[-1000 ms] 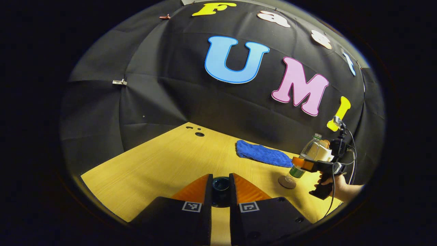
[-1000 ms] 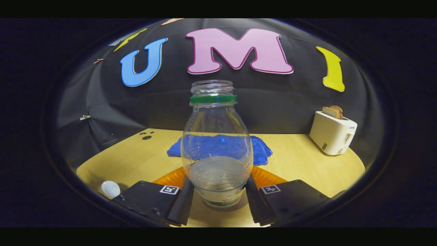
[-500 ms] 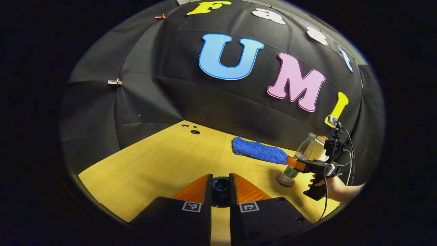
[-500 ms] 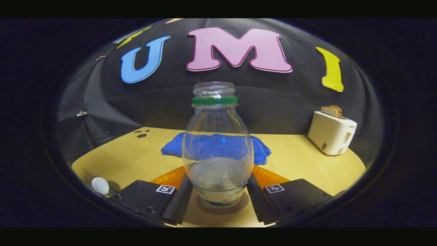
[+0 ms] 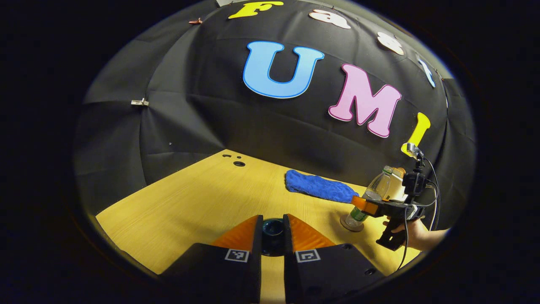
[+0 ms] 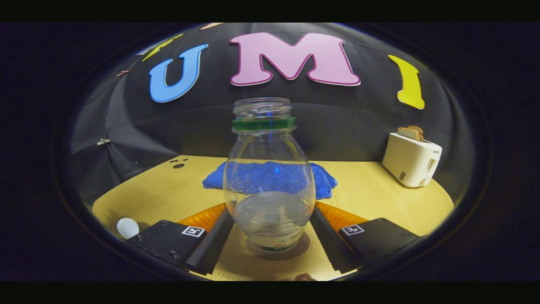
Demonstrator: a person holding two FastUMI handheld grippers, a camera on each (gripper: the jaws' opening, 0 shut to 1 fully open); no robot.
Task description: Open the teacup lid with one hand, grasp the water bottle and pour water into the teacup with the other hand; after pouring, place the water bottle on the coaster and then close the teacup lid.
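Note:
In the left gripper view, my left gripper [image 5: 272, 226] is shut on the dark round knob of the teacup lid [image 5: 272, 231], held above the table. Far right, a hand holds my right gripper [image 5: 358, 203] around the clear water bottle [image 5: 376, 188], which stands on the round brown coaster [image 5: 352, 223]. In the right gripper view the bottle [image 6: 270, 185] is upright, uncapped, with a green neck ring and some water. It rests on the coaster [image 6: 304, 247]. My right gripper [image 6: 270, 211] is open, with a finger on either side of the bottle.
A blue cloth [image 5: 318, 188] [image 6: 325, 181] lies behind the bottle on the wooden table [image 5: 190, 198]. A white toaster [image 6: 412, 160] with bread stands at the back right. A small white rounded object [image 6: 126, 228] sits at the table's left edge.
The bottle came down upright onto the coaster, and my right gripper's fingers spread apart from it. My left gripper kept hold of the lid and barely moved.

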